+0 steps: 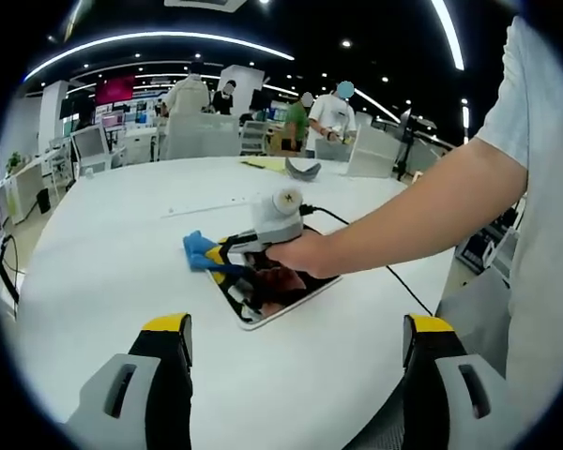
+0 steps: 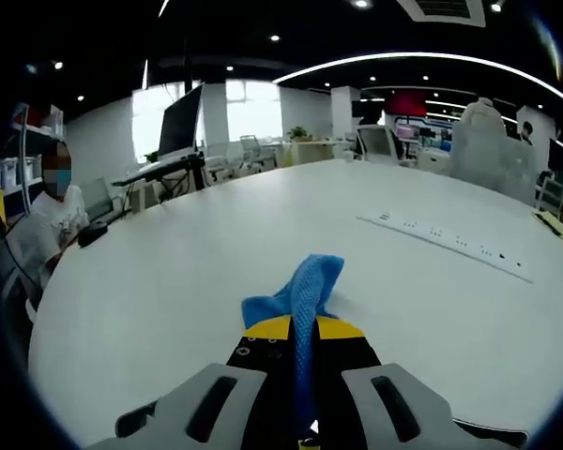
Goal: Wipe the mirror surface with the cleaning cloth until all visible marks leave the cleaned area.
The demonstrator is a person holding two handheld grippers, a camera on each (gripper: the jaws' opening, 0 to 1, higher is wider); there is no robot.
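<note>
Item: cleaning cloth (image 2: 300, 291), blue, clamped between the yellow-tipped jaws of the right gripper (image 2: 300, 330); its loose end spills forward past the jaw tips onto the white round surface (image 2: 169, 272). In the left gripper view the same cloth (image 1: 202, 251) sits at the left edge of the mirror (image 1: 277, 292), pinched by the right gripper (image 1: 227, 255). Item: mirror, rectangular, white-framed, lying flat on the surface (image 1: 103, 262) near its middle, reflecting reddish shapes. Item: hand (image 1: 305, 253), wrapped around the right gripper's body directly over the mirror, forearm reaching in from the right, nearly level. Item: left gripper (image 1: 296, 342), jaws wide apart, holding nothing, nearer than the mirror and apart from it. Item: black cable (image 1: 357, 234), trailing right from the right gripper.
</note>
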